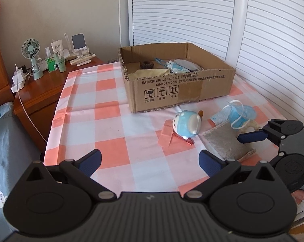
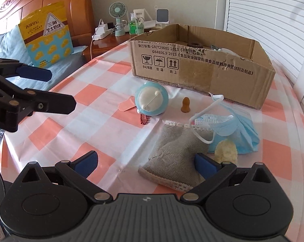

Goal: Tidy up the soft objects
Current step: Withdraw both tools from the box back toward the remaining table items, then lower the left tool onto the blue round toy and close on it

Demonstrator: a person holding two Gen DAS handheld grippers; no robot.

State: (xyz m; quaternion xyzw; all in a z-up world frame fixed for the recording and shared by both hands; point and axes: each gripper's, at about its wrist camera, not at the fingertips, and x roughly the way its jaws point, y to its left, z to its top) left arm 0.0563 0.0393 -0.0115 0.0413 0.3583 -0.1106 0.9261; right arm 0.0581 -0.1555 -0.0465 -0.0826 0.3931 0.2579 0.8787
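Right wrist view shows both tongs, right [image 2: 145, 162] and left [image 1: 149, 161], spread wide and empty, so picking the grey woven pouch [image 2: 174, 151] for the brown cardboard box [image 2: 202, 70] seems next, calling for descent and closure.

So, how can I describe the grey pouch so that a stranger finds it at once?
Start at the cardboard box on the checked cloth and come toward the camera. The grey pouch lies flat beside the blue face mask. It alone is grey woven fabric with pale lace edging.
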